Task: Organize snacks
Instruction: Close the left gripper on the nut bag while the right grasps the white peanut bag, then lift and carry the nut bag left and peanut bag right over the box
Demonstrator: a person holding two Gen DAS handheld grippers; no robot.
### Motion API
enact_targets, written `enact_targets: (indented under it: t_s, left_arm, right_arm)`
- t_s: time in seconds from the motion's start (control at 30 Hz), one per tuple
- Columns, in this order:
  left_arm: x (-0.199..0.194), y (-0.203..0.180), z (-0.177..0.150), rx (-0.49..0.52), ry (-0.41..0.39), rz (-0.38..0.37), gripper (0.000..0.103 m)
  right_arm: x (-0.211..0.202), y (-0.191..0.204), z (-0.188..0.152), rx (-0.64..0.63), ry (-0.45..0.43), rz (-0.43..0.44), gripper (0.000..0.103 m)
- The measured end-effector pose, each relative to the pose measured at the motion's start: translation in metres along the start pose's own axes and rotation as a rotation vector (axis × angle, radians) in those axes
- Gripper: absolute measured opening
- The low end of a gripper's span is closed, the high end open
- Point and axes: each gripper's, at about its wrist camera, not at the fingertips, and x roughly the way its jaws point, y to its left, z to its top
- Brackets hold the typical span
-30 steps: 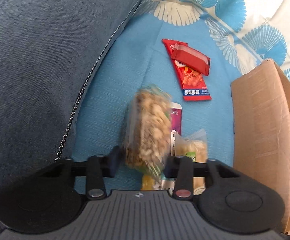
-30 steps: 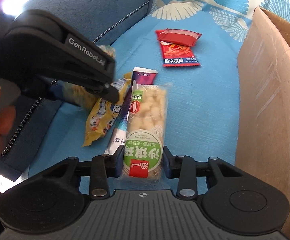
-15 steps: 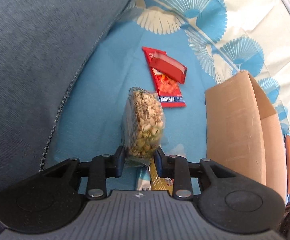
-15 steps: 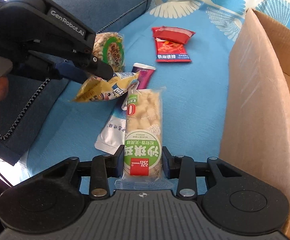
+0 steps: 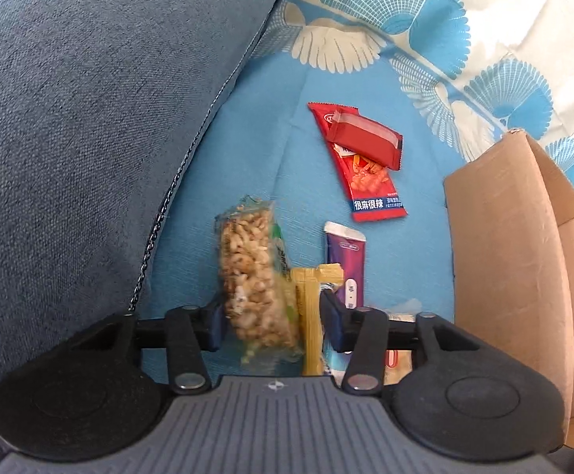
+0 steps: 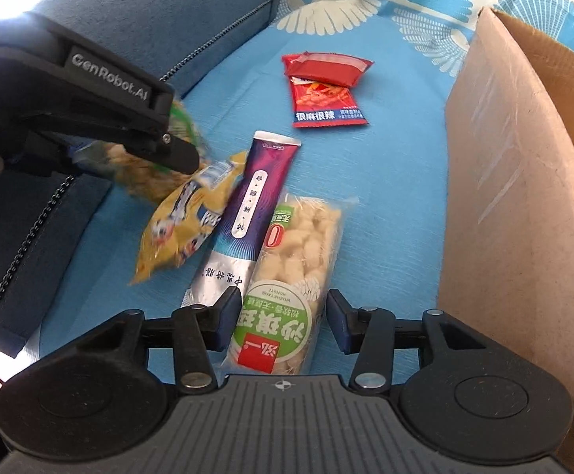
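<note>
Left wrist view: the left claw [image 5: 273, 326] has its jaws spread wider than the nut bar packet [image 5: 253, 284] and the yellow packet [image 5: 314, 316] standing between them; the left pad meets the bar, the right pad stands just clear of the yellow film, so we judge nothing is clamped. The bar looks light and brittle inside crinkly, slippery wrap, so we would pinch it across the middle. Two red packets [image 5: 364, 158] lie further on the blue patterned cloth [image 5: 255, 150], the cardboard box [image 5: 512, 256] to the right, a grey cushion [image 5: 89, 98] to the left.

Right wrist view: the right claw [image 6: 277, 330] is spread, straddling the green-labelled rice-puff bar [image 6: 291, 276] without pinching it; the bar lies flat beside the purple packet [image 6: 253, 205]. It is probably crushable, so we would grip it gently. The seat is soft, so pressing down will sink.
</note>
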Motion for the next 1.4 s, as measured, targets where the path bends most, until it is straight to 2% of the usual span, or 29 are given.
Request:
enact_targets:
  t_s: [0.1,0.23,0.4,0.57,0.93,1.13,1.4]
  left_arm:
    - [0.002,-0.001,0.001,0.010,-0.003,0.007,0.029]
    - [0.003,-0.009,0.001,0.050,-0.020,0.032,0.028]
    - [-0.001,-0.013,0.000,0.067,-0.057,0.056,0.027]
    - [-0.012,-0.019,-0.001,0.070,-0.117,0.057,0.027]
    - [-0.059,-0.026,-0.008,0.060,-0.287,0.010,0.027]
    - [-0.076,-0.036,-0.010,0.084,-0.318,-0.002,0.027]
    - [-0.082,-0.058,-0.010,0.108,-0.333,-0.021,0.027]
  right_arm:
    - [-0.001,0.000,-0.001,0.004,0.002,0.003,0.049]
    - [-0.002,-0.001,-0.001,0.008,-0.004,0.008,0.041]
    - [-0.010,-0.006,0.001,0.025,-0.033,0.016,0.038]
    - [-0.029,-0.012,0.002,0.038,-0.119,0.024,0.038]
    - [-0.082,-0.025,0.002,0.042,-0.323,0.036,0.038]
    - [-0.114,-0.032,-0.002,-0.006,-0.438,0.044,0.038]
    - [-0.140,-0.055,-0.007,-0.001,-0.510,0.034,0.038]
